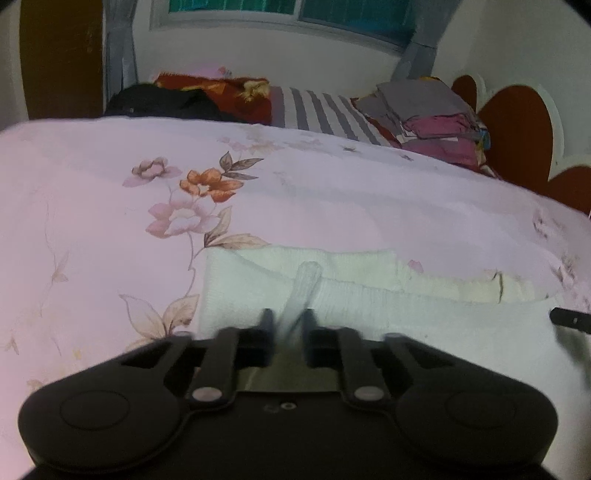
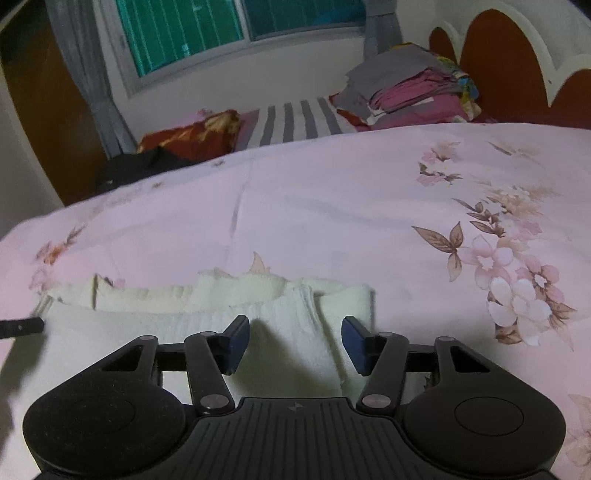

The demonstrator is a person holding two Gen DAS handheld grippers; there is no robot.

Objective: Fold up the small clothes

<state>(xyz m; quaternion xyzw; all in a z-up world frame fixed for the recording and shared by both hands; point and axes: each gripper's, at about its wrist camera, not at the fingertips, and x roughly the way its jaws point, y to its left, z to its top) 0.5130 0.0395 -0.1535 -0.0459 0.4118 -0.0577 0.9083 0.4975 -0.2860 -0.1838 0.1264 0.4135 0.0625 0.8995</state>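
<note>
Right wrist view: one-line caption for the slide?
Right tongs open over a cream knit garment on a pink floral bedspread.

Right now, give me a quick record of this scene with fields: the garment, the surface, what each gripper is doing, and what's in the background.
garment: white knit garment, lying flat near the bed's front edge
surface: pink floral bedspread
left gripper: fingers close together over the garment's left part; image blurred, a grip cannot be confirmed
right gripper: fingers apart, astride a raised fold at the garment's right end, not pressing it
background: stack of folded clothes by the headboard, striped sheet, window
</note>
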